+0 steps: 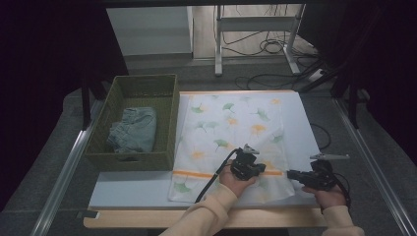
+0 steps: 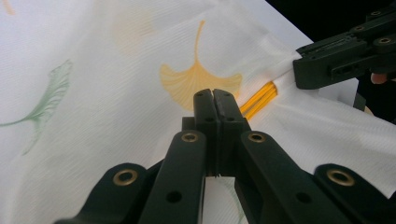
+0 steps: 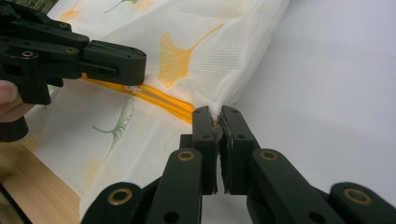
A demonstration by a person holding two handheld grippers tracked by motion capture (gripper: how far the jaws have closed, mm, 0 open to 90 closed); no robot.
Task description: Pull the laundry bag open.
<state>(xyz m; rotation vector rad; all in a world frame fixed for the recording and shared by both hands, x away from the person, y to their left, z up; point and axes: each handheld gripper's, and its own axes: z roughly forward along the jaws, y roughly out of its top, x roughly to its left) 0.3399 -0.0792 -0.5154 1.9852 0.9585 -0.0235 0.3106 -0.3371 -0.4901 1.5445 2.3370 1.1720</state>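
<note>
left gripper – clamps cloth | right gripper – clamps cloth edge

My bench in a dim room

I work at a white table top with a pale wooden front edge, set in a metal frame with rails along both sides. Grey floor lies beyond it, where a white stand's legs rise among loose black cables. Dark curtains close off both flanks; light falls mostly on the table.
</note>
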